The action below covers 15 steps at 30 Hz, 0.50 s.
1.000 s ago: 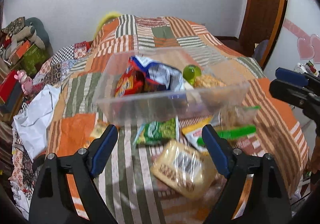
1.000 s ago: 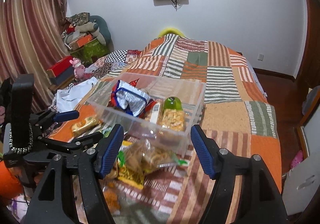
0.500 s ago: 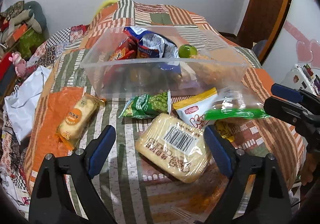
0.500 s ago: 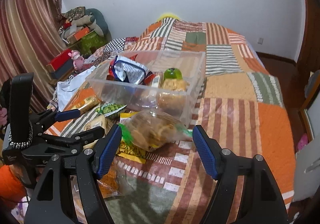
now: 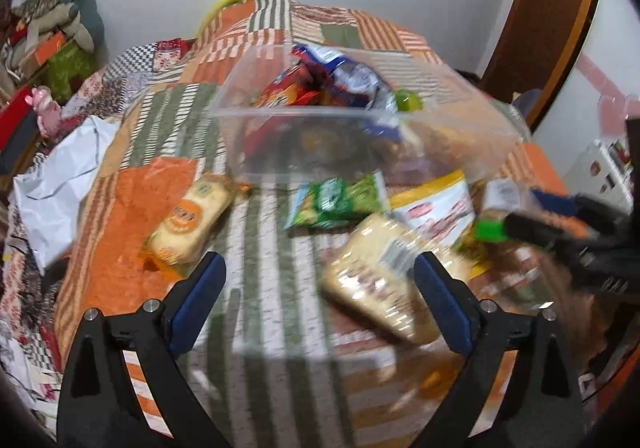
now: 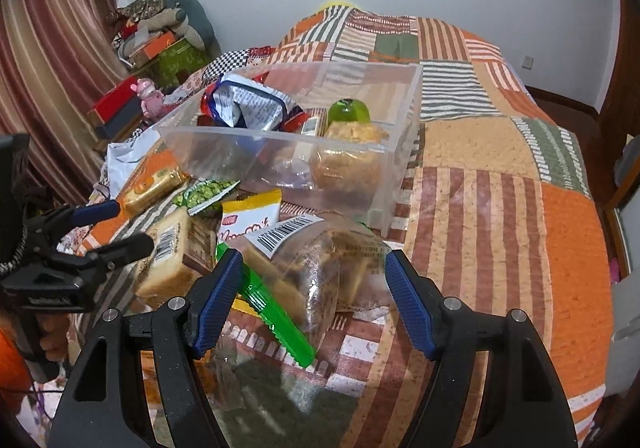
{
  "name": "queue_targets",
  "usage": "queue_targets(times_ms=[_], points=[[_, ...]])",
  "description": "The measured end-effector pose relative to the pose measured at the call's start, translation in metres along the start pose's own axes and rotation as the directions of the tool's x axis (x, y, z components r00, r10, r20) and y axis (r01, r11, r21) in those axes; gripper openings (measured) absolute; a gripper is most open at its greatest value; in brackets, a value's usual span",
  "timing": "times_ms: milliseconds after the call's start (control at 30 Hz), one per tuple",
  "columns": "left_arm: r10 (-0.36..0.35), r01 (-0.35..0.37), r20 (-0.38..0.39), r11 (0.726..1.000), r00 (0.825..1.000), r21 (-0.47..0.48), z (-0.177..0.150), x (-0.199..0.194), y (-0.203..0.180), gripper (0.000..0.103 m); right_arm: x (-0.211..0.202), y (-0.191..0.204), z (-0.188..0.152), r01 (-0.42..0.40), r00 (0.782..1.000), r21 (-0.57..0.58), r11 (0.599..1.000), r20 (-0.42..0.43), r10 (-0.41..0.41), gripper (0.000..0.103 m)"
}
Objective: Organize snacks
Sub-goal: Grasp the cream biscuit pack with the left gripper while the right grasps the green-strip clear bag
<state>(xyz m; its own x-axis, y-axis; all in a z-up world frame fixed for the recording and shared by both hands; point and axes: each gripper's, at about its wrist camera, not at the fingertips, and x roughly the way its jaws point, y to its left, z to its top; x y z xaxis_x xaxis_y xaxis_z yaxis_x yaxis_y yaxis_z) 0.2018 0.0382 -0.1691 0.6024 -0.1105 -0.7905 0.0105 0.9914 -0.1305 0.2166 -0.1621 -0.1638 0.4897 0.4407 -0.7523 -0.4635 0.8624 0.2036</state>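
Note:
A clear plastic bin [image 6: 404, 119] [image 5: 248, 107] stands on the quilted bed with several snacks inside. Loose snacks lie in front of it: a yellow cake pack [image 5: 188, 224], a green pea bag [image 5: 336, 199] [image 6: 206, 193], a white-and-yellow bag [image 5: 436, 207] [image 6: 250, 224], a barcoded cracker pack [image 5: 384, 276] [image 6: 168, 252], and a clear bag with a green seal [image 6: 316, 272]. My right gripper [image 6: 314, 300] is open, its jaws on either side of the clear bag. My left gripper [image 5: 320, 302] is open and empty above the quilt, left of the cracker pack.
A white plastic bag [image 5: 56, 183] lies at the bed's left edge. Boxes and a pink toy [image 6: 148, 91] are stacked by the curtain on the left. A wooden door [image 5: 548, 19] is at the right. The quilt [image 6: 500, 207] extends right of the bin.
Both grippers have moved lower and closer to the loose snacks. The right gripper's jaws now sit around the clear bag, which looms larger. The left view is motion-blurred.

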Motion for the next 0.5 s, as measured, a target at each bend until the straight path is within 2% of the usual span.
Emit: queue_targets(times_ms=[133, 300, 433, 500], points=[[-0.040, 0.039, 0.016, 0.999, 0.999, 0.021, 0.008, 0.002, -0.023, 0.096, -0.001, -0.002, -0.001, -0.011, 1.000, 0.008, 1.000, -0.001, 0.011, 0.070], [0.057, -0.055, -0.009, 0.987, 0.998, 0.151, -0.002, 0.021, -0.048, 0.096, -0.005, -0.010, -0.005, -0.019, 1.000, 0.023, 1.000, -0.010, 0.019, 0.072], [0.077, -0.075, -0.007, 0.984, 0.997, 0.163, -0.014, 0.017, -0.039, 0.096, -0.011, -0.019, -0.011, -0.021, 1.000, 0.037, 0.999, -0.015, 0.021, 0.072], [0.067, -0.064, -0.023, 0.989, 0.997, 0.131, -0.018, 0.014, -0.027, 0.096, -0.012, -0.020, -0.010, -0.015, 1.000, 0.036, 0.999, -0.014, 0.015, 0.072]])
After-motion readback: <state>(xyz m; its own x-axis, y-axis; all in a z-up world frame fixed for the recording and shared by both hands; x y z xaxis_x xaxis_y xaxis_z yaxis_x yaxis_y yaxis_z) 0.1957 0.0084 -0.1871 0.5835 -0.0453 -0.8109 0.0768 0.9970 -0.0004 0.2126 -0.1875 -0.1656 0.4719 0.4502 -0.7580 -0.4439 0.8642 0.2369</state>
